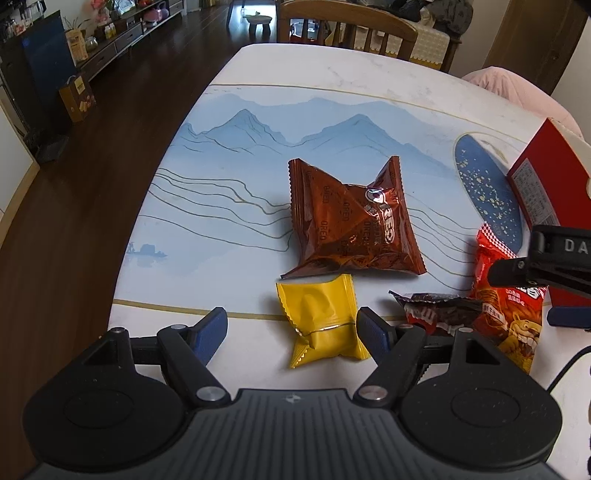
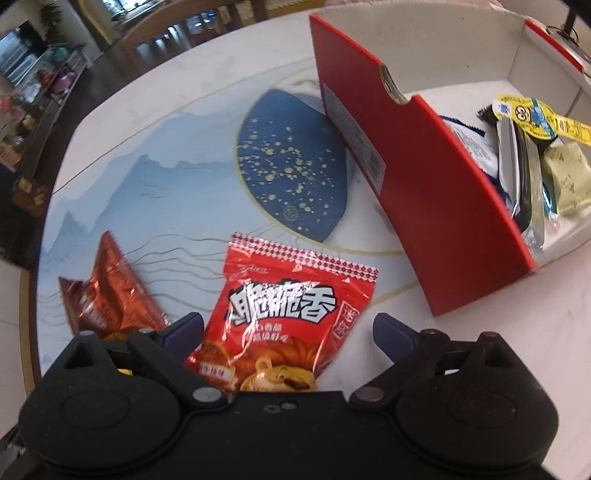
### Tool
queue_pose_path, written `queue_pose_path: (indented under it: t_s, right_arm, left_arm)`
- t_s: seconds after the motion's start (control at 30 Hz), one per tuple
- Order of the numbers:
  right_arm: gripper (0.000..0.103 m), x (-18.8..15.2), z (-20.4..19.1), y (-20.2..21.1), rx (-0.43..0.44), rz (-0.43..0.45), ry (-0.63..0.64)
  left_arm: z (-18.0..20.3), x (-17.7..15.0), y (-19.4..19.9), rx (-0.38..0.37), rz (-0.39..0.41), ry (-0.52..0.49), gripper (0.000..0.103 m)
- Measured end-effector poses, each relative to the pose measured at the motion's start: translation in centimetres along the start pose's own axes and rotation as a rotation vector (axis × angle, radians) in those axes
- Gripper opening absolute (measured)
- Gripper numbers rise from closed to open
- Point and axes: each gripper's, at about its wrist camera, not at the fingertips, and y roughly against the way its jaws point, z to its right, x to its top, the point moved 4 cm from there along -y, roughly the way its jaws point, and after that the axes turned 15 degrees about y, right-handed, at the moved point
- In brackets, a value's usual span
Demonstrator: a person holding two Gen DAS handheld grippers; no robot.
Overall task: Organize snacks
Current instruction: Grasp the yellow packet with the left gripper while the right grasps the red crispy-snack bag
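My left gripper point(image 1: 291, 332) is open, low over the table, with a yellow snack packet point(image 1: 321, 321) lying between its fingers, nearer the right one. A brown Oreo bag point(image 1: 351, 221) lies just beyond it and also shows in the right wrist view point(image 2: 110, 295). A small dark brown packet point(image 1: 439, 314) lies to the right. My right gripper point(image 2: 288, 326) is open over a red snack bag point(image 2: 291, 306), also seen in the left wrist view point(image 1: 506, 306). The red box point(image 2: 424, 192) at the right holds several snacks point(image 2: 524, 155).
The table point(image 1: 332, 81) has a blue mountain print and a dark blue disc point(image 2: 291, 162). Its left edge drops to a dark wood floor point(image 1: 92, 184). A wooden chair point(image 1: 347, 26) stands at the far end. The right gripper's body point(image 1: 554, 258) juts in at right.
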Motion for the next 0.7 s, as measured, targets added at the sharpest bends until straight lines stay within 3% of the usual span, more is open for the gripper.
queue_pose_path:
  t_s: [0.37, 0.57, 0.7]
  right_arm:
    - [0.098, 0.6, -0.6, -1.2, -0.009, -0.027, -0.003]
    - [0.097, 0.4, -1.5, -1.5, -0.032, -0.037, 0.067]
    - [0.094, 0.4, -1.4, -1.3, -0.026, -0.036, 0.088]
  left_arm:
    - [1.3, 0.0, -1.2, 0.029, -0.004, -0.032, 0.077]
    - [2.0, -0.7, -1.1, 0.063, 0.020, -0.067, 0.076]
    - [2.0, -0.8, -1.0, 0.049, 0.023, -0.059, 0.069]
